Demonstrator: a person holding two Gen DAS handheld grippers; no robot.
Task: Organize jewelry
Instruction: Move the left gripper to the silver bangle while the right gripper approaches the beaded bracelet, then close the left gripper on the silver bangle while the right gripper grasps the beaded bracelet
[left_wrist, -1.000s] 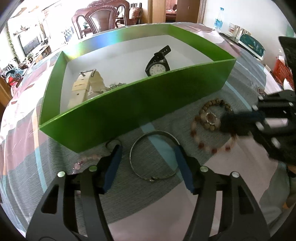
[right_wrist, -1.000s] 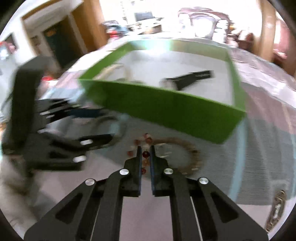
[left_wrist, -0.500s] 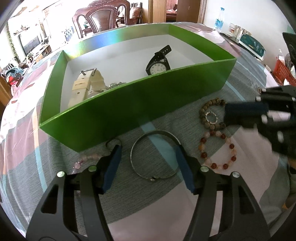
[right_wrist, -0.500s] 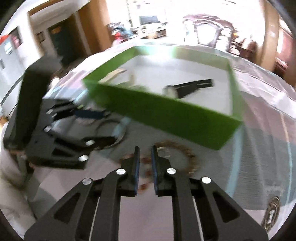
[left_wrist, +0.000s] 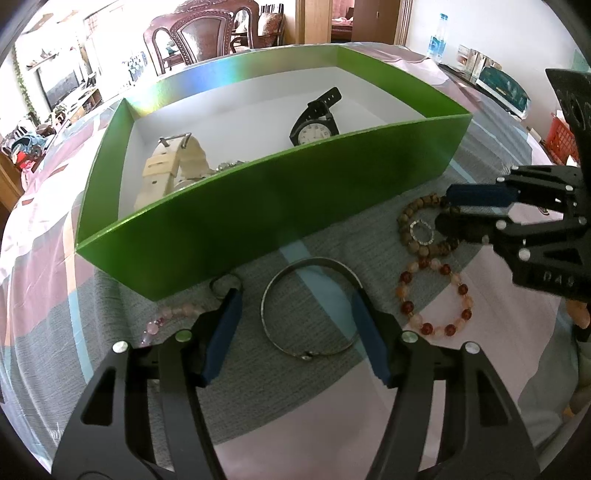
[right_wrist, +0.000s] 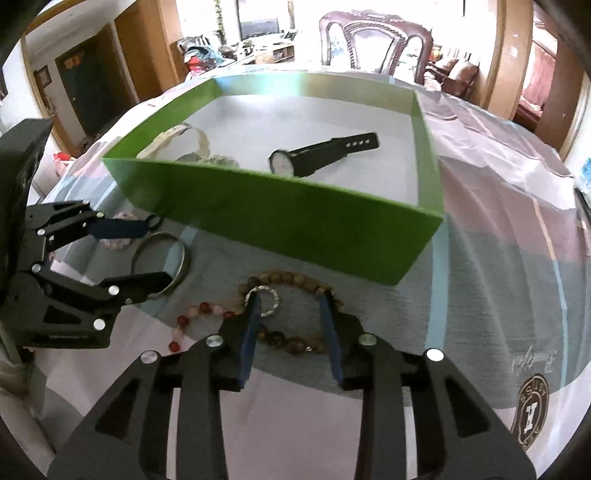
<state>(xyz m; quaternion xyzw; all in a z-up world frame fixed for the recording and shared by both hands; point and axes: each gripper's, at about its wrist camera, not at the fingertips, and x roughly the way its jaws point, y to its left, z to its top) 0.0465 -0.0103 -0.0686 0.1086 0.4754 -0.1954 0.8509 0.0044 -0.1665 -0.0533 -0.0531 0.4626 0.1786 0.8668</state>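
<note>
A green box (left_wrist: 258, 206) holds a black watch (left_wrist: 317, 123) and a cream watch (left_wrist: 173, 168). In front of it lie a silver bangle (left_wrist: 310, 306), a brown bead bracelet (left_wrist: 421, 225) with a small silver ring (left_wrist: 422, 232), a red bead bracelet (left_wrist: 436, 299) and a pink bead bracelet (left_wrist: 166, 317). My left gripper (left_wrist: 295, 325) is open, its fingers on either side of the bangle. My right gripper (right_wrist: 290, 310) is open over the brown bead bracelet (right_wrist: 291, 295), one finger by the silver ring (right_wrist: 267, 301).
The jewelry lies on a grey, pink and blue patterned cloth (right_wrist: 498, 280). A small dark ring (left_wrist: 225, 284) sits by the left finger. Wooden chairs (left_wrist: 199, 33) stand behind the table. A water bottle (left_wrist: 435, 38) and boxes are at the far right.
My right gripper has opened from shut and shifted toward the brown bead bracelet, leaving the red bead bracelet on the cloth. My left gripper has stayed around the bangle.
</note>
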